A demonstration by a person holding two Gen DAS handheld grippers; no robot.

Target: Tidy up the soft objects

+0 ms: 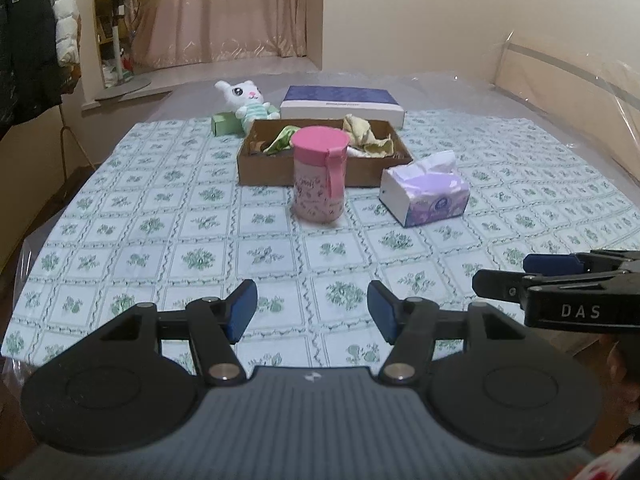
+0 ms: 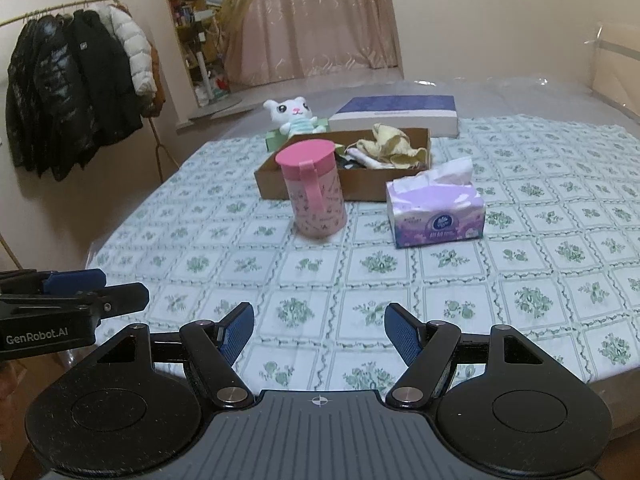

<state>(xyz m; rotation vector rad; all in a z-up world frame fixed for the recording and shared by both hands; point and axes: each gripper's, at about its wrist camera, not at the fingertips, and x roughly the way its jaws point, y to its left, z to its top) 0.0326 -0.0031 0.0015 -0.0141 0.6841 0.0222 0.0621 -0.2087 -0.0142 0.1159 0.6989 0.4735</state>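
A brown cardboard box sits mid-table and holds crumpled cloths: a yellow one and a green one. Behind it a white plush cat leans by a small green box. My left gripper hovers open over the near tablecloth, nothing between its blue pads. My right gripper is open too, beside it, also empty. Each gripper shows at the edge of the other's view: the right one, the left one.
A pink lidded cup stands in front of the box. A purple tissue pack lies to its right. A blue-and-white flat box lies at the back. Coats hang at left.
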